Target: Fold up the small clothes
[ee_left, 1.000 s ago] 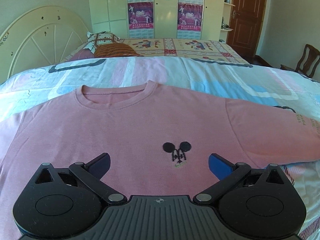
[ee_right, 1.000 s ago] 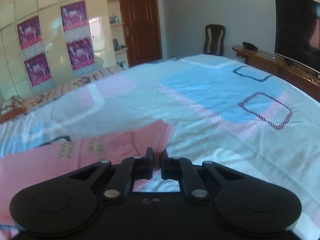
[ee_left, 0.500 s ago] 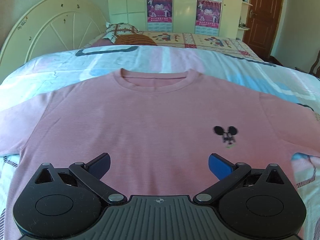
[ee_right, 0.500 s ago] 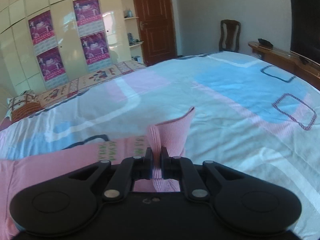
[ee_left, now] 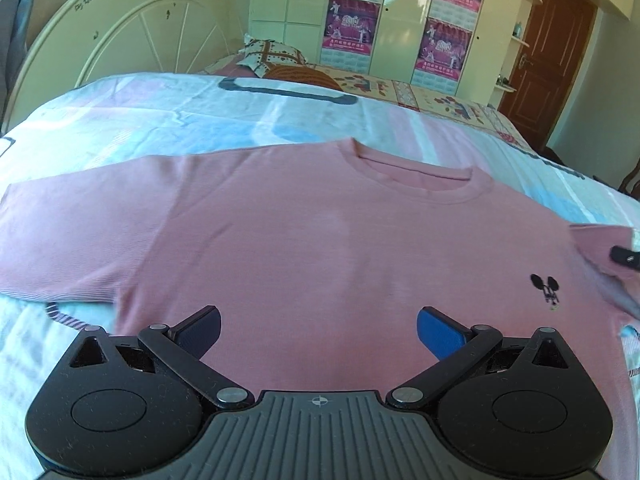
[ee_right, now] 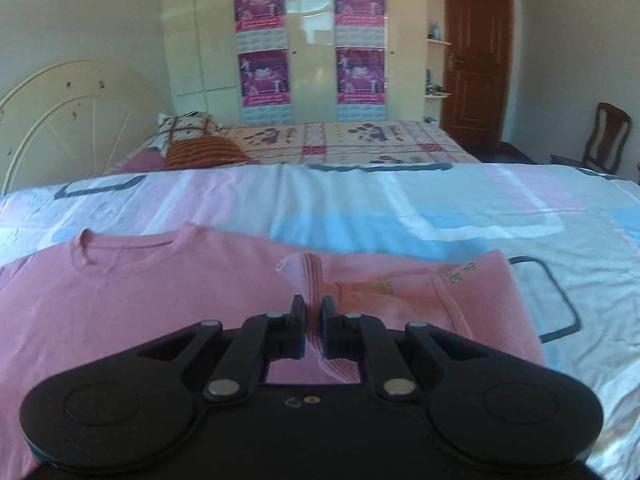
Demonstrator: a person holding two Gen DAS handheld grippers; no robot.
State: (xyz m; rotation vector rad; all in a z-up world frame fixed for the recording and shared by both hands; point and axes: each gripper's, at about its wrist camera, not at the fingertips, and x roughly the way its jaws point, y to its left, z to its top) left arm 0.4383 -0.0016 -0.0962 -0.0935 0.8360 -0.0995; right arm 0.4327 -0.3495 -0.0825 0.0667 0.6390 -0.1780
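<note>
Bed (ee_left: 120,120): pastel sheet, headboard + wardrobe behind.
L gripper (ee_left: 318,326): jaws wide apart, nothing between, over shirt's lower front.
R gripper (ee_right: 308,320): clamped on pink sleeve cuff (ee_right: 306,276), lifted toward chest.
Shirt (ee_left: 320,248): pink, flat on bed, collar far side.

Free room as I see it: the pink T-shirt (ee_left: 320,248) lies flat on the bed (ee_left: 120,120), with nothing raised on its body under my left gripper (ee_left: 318,326), whose fingers stand wide apart. The one raised thing is the sleeve (ee_right: 308,276) pinched in my right gripper (ee_right: 313,312), lifted over the shirt's side. Beyond the collar the bedspread (ee_right: 400,200) lies open up to the pillows (ee_right: 196,140); headboard (ee_left: 120,32) and wardrobe (ee_right: 312,40) stand well apart.
</note>
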